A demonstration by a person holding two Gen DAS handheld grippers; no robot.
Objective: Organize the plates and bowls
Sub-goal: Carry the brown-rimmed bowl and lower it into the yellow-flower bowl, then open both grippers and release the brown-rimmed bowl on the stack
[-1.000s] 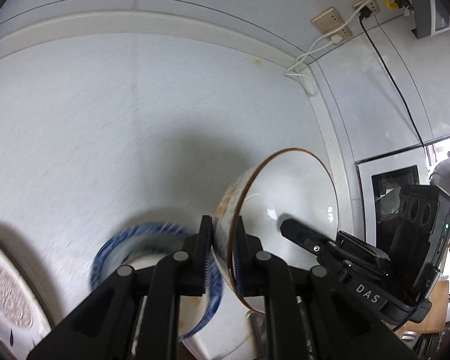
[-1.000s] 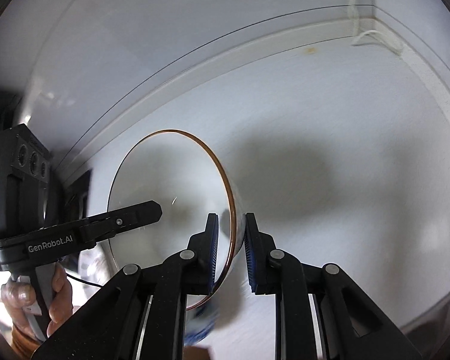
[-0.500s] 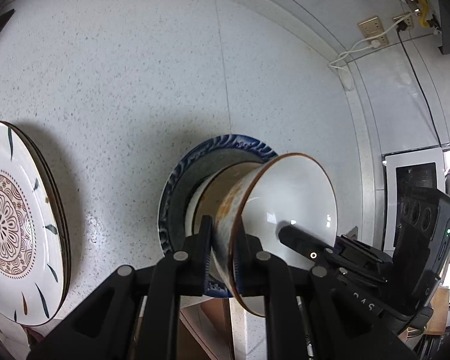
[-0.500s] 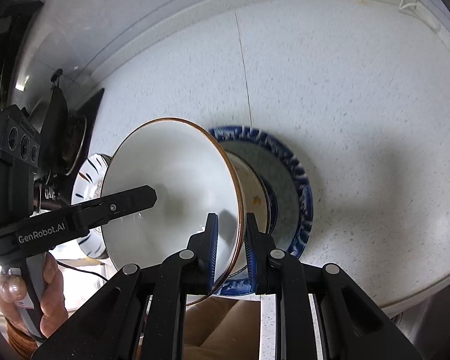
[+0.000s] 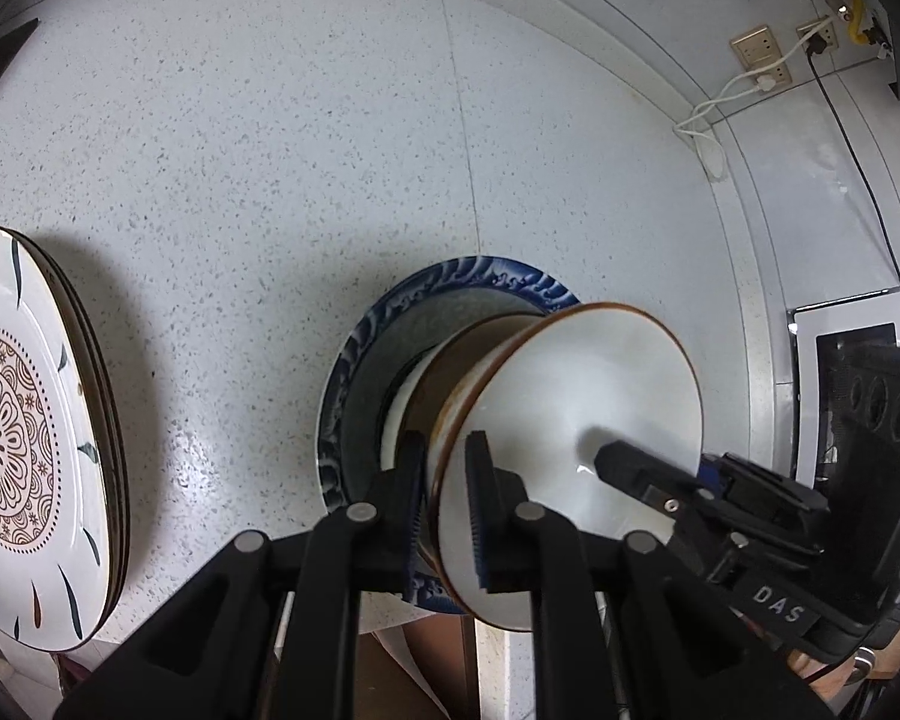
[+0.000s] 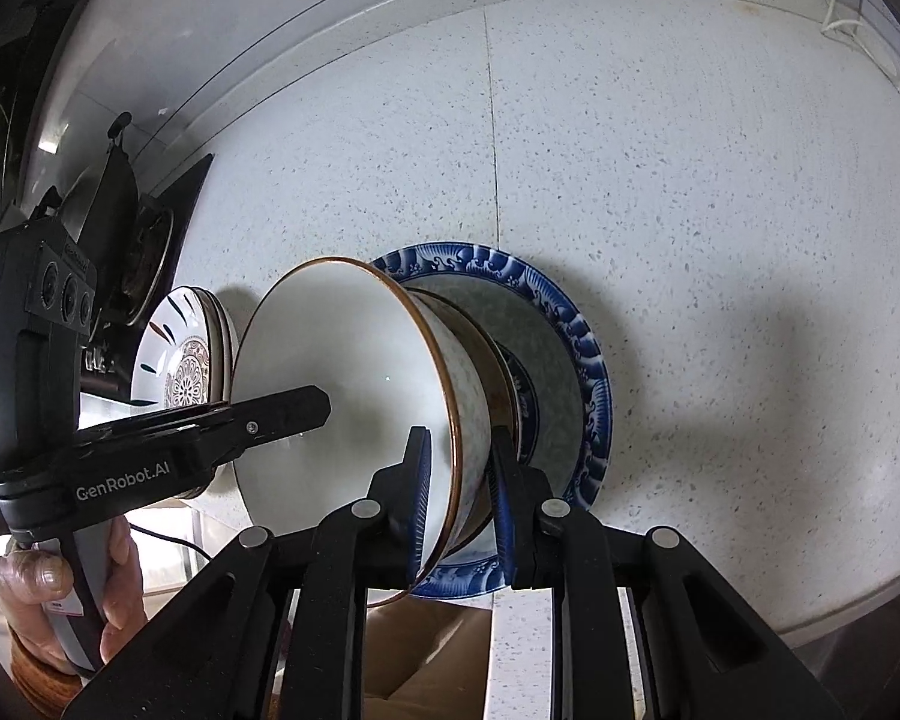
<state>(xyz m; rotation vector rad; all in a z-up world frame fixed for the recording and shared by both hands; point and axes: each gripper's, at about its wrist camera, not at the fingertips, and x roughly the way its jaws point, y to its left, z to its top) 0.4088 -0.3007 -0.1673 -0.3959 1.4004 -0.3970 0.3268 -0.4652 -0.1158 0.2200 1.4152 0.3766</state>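
Note:
A white bowl with a brown rim (image 5: 570, 420) (image 6: 354, 384) sits nested in another bowl on a blue-patterned plate (image 5: 450, 282) (image 6: 564, 324) on the speckled counter. My left gripper (image 5: 447, 504) straddles the bowl's rim on one side, jaws slightly parted around it. My right gripper (image 6: 459, 492) straddles the opposite rim the same way. A stack of white plates with a brown floral pattern (image 5: 24, 438) (image 6: 180, 354) lies left of the bowls.
The counter's front edge (image 6: 840, 606) runs close below the blue plate. The wall with sockets and cables (image 5: 762, 54) is at the far right corner. A stove with a dark pan (image 6: 126, 210) stands beyond the plate stack.
Both grippers carried the bowl down from mid-air onto the bowl on the blue plate. Their jaws have widened a little around the rim.

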